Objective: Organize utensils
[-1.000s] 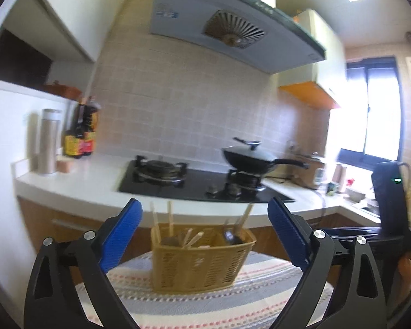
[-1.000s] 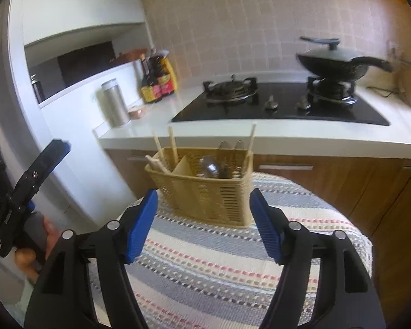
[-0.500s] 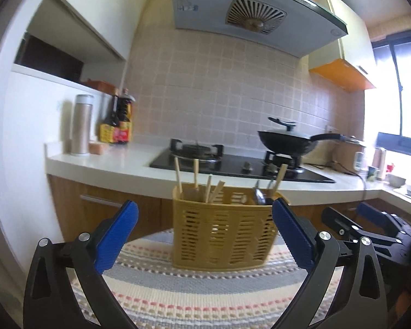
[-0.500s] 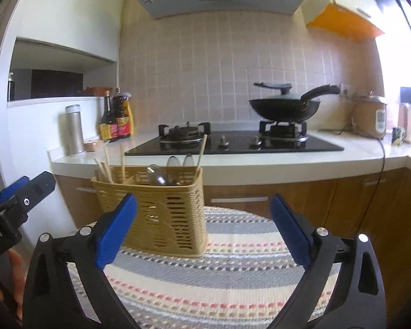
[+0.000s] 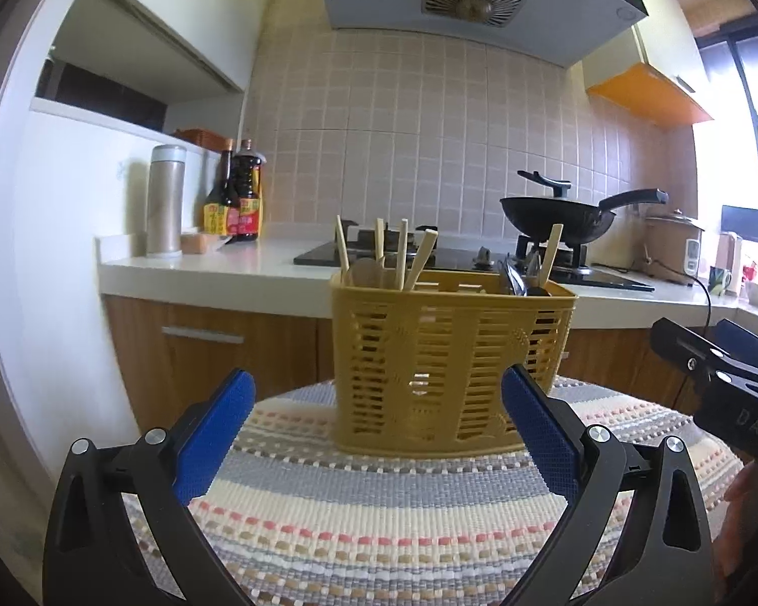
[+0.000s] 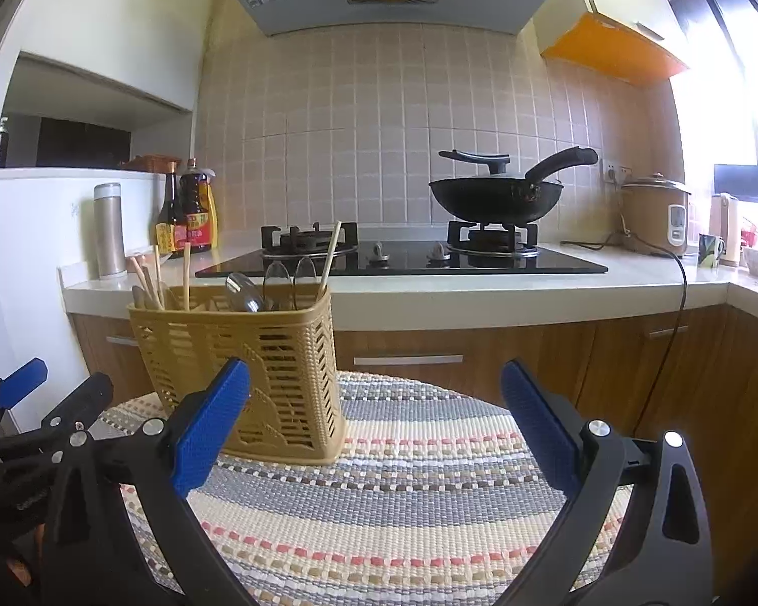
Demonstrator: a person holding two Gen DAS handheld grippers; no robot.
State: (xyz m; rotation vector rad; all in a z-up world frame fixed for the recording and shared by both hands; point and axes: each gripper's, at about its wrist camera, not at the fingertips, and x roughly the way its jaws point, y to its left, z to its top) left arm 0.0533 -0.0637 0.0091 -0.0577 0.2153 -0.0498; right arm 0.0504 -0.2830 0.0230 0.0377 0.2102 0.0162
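Round striped woven mat (image 5: 379,515) covered the table, w/ kitchen counter (image 6: 480,298), gas hob (image 6: 404,257) & black wok (image 6: 495,197) behind. Yellow utensil basket (image 5: 444,363) stood on mat, chopsticks (image 5: 404,260) & spoons (image 6: 257,288) upright inside. Left gripper (image 5: 376,429) & right gripper (image 6: 374,421) pointed near level, both spread wide, nothing between.

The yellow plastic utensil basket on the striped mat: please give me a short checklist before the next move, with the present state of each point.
1. Yellow slotted plastic basket upright on striped woven mat: ok.
2. Left tongs open, empty: ok.
3. Right tongs open, empty: ok.
4. Wooden chopsticks and metal spoons sorted apart: not ok, one chopstick stands among the spoons.
5. Basket divider position: cannot tell.
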